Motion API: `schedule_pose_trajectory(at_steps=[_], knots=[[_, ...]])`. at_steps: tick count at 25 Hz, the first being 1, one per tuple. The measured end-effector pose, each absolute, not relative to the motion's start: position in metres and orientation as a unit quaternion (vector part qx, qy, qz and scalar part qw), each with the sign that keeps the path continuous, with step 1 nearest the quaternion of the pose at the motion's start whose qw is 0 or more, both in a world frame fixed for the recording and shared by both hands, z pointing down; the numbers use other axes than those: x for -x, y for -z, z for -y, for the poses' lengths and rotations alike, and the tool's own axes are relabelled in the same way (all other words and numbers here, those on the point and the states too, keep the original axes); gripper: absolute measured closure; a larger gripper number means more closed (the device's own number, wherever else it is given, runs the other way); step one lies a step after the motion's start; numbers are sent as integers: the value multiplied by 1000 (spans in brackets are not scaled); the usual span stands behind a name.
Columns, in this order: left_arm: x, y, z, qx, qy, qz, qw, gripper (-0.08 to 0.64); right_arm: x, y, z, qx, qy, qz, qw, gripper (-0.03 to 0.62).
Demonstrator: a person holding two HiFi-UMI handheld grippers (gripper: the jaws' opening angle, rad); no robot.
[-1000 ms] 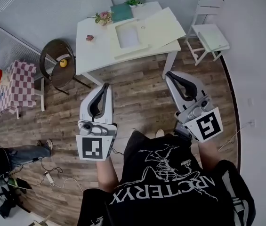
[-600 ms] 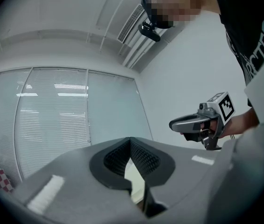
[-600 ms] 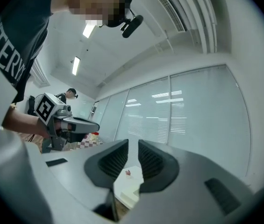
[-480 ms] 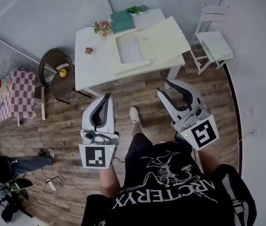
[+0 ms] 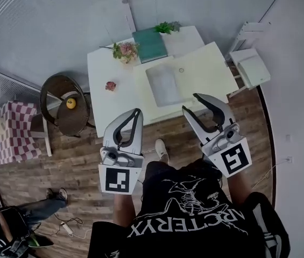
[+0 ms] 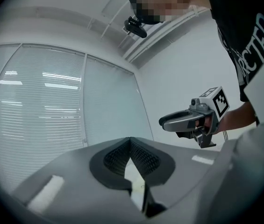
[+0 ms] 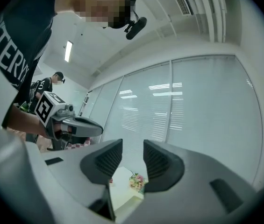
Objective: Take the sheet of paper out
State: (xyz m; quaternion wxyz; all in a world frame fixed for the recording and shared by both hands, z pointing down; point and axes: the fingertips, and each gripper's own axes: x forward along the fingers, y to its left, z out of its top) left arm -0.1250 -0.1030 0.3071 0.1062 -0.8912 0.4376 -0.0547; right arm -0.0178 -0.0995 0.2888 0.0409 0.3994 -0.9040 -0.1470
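Pale grey sheet of paper (image 5: pixel 164 84) lies flat in the recess of the open cream flat box (image 5: pixel 208 69) on the white rectangular table (image 5: pixel 100 82), ahead of both my tools, untouched. My right gripper (image 5: pixel 193 103) is nearer: in the head view its tips overlap the box's near edge, sheet just ahead to its left; jaws opening, nothing between them. My left gripper (image 5: pixel 136 112) has jaws pressed together, empty, sheet ahead to its right. Green book (image 5: pixel 149 43) and flower bunch (image 5: pixel 125 51) sit beyond the sheet.
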Motion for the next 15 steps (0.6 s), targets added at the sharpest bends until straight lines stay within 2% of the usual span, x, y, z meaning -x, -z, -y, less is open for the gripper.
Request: schedule_pose_trajectory(at_steps=[1,3,10,11,15], knots=[[129,-309,114,894,55,-433,102,548,23,-289,110,-405,147,902,41,482],[135,-314,133,898,60,-427,93,548,28,-289,129,-417,146,896,40,525],[144,-320,178,899,63,-425,83,548,27,-296,175,-421,134,896,47,520],[143,-319,181,898,60,-428,83,548,26,-299,180,-417,131,898,50,498],[143,-318,190,889,62,-447,77,548,22,-322,201,-392,112,910,76,337]])
